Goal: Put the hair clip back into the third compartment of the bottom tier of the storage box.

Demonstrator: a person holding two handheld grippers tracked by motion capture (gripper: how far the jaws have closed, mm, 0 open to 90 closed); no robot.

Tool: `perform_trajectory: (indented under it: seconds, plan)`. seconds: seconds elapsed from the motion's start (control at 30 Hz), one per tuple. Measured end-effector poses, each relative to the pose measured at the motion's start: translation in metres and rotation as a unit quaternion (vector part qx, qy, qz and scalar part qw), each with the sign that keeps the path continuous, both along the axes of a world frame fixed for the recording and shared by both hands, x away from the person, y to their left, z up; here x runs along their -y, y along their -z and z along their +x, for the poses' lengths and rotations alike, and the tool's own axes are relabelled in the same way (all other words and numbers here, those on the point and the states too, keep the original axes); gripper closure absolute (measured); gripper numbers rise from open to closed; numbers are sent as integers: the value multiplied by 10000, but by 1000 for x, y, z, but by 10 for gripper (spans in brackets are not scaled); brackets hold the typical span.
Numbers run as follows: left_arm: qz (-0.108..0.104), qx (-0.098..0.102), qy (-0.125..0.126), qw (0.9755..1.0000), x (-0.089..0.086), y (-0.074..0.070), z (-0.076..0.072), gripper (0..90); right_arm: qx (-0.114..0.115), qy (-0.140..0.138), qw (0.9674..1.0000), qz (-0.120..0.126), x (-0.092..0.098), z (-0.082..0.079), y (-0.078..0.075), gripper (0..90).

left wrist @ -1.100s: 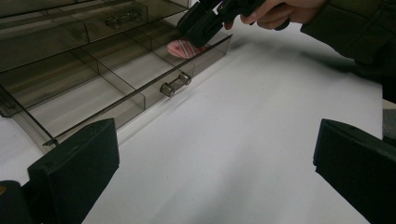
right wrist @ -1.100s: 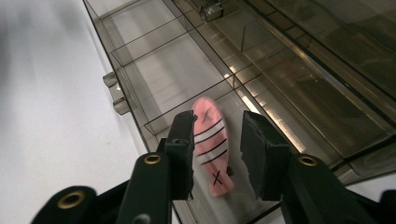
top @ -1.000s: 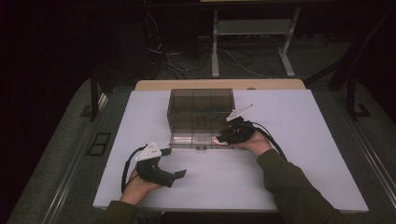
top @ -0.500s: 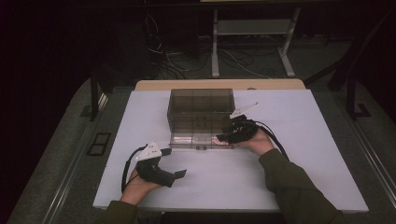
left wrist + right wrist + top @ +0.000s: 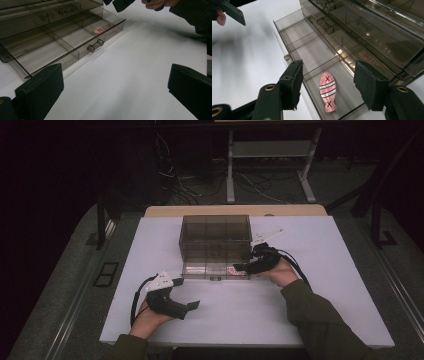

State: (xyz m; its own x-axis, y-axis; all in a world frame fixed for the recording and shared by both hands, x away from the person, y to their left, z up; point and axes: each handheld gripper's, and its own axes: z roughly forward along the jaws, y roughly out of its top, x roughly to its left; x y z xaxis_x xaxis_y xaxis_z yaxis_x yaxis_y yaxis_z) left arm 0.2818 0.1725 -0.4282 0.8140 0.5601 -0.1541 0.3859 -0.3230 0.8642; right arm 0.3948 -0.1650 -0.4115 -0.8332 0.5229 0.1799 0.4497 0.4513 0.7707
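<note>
Pink fish-shaped clip (image 5: 327,95) lies flat on the floor of the pulled-out bottom drawer (image 5: 294,41), in that drawer's end compartment, the one nearest your right gripper (image 5: 328,86). White stripes across its middle, a black X near each end. It touches nothing but the drawer floor.

Taking the drawer as landmark:
- The smoky clear drawer cabinet (image 5: 216,240) stands behind it; the drawer juts out of the cabinet's bottom level toward you. Dividers split the drawer into several compartments, and a small knob (image 5: 95,46) sits on the middle of its front wall.
- Your right gripper hangs just above the drawer's right end, over the clip's compartment. Its jaws have just been opening and now stand partly apart, one on either side of the clip as seen from above; the pads do not press on the clip, and nothing is gripped. In the high view, the right gripper (image 5: 248,266) shows at the drawer's front right corner.
- Your left gripper (image 5: 192,306) rests on the white table (image 5: 325,285) in front of the drawer and toward its left, well apart from it. Jaws wide, nothing between them, pointed toward the drawer front.
- From the left gripper view the clip (image 5: 103,29) shows as a pink patch through the drawer's clear front wall, at the far end.
</note>
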Motion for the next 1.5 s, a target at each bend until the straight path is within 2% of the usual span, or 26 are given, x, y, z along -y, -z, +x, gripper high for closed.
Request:
perform_trajectory:
  seconds: [0.2, 0.33, 0.47, 0.63, 0.9, 1.03, 1.3, 1.4, 1.5]
  plan:
    - [-35, -3, -10, 10000, -1, 0, 0, 0, 37, 97, 9999, 93, 3, -1, -3, 356]
    - [-19, -1, 4, 10000, -2, 0, 1, 0, 92, 180, 9998, 62, 6, -3, -3, 333]
    - [-19, 0, -12, 10000, -2, 0, 0, 0, 86, 258, 9995, 168, 11, -4, -5, 312]
    - [-1, -6, 0, 10000, -1, 0, 0, 0, 235, 334, 9990, 181, 13, -9, -8, 286]
    - [11, -12, 11, 10000, -2, 0, 0, 0, 337, 456, 9980, 264, 17, -16, -12, 246]
    - [-15, 0, -8, 10000, -2, 0, 0, 0, 390, 528, 9975, 257, 19, -19, -11, 197]
    - [-1, -7, -16, 10000, -2, 0, 0, 0, 436, 704, 9964, 195, 26, -26, -8, 177]
    - [-19, -5, -27, 10000, -2, 0, -1, 0, 439, 723, 9962, 189, 28, -27, -6, 117]
    - [-11, -9, -28, 10000, -2, 0, -1, 0, 471, 796, 9956, 176, 30, -30, -5, 117]
